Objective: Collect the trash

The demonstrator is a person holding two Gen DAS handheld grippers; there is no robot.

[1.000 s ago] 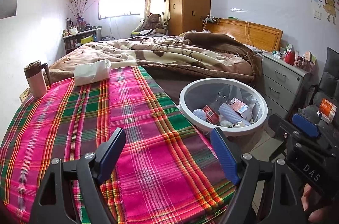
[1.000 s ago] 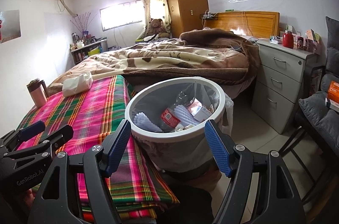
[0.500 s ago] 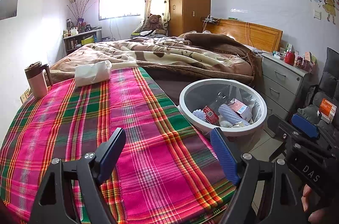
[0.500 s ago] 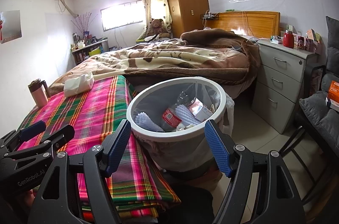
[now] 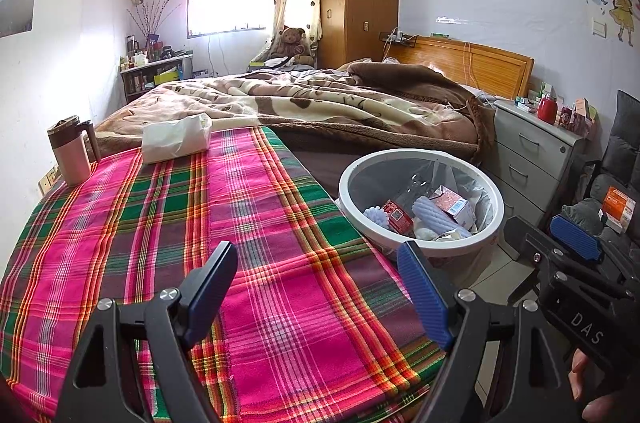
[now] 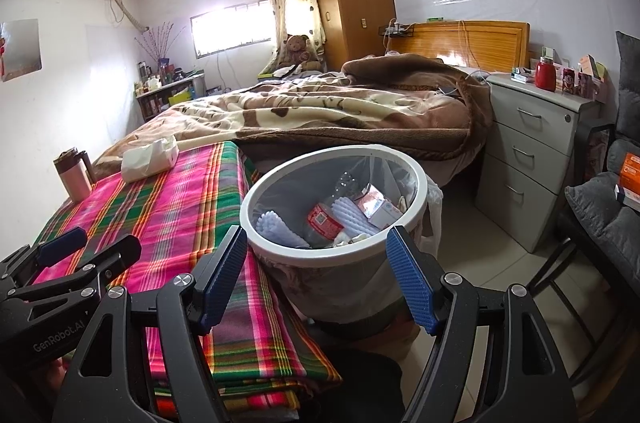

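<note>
Nothing moved | two tongs, left (image 5: 320, 287) and right (image 6: 318, 279), spread, empty | one bin (image 6: 332, 255) | one mug (image 5: 72, 153)

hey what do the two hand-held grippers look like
Both match: the left hand-held gripper and right hand-held gripper have black frames with triangular cutouts, silver bolts and ribbed blue finger pads. The left body reads "GenRobot.AI", the right shows "DAS".

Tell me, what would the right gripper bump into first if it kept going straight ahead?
Probably the trash bin. The right gripper is open and empty, and the bin's white rim sits right between its fingers. How far off it is stays unclear.
</note>
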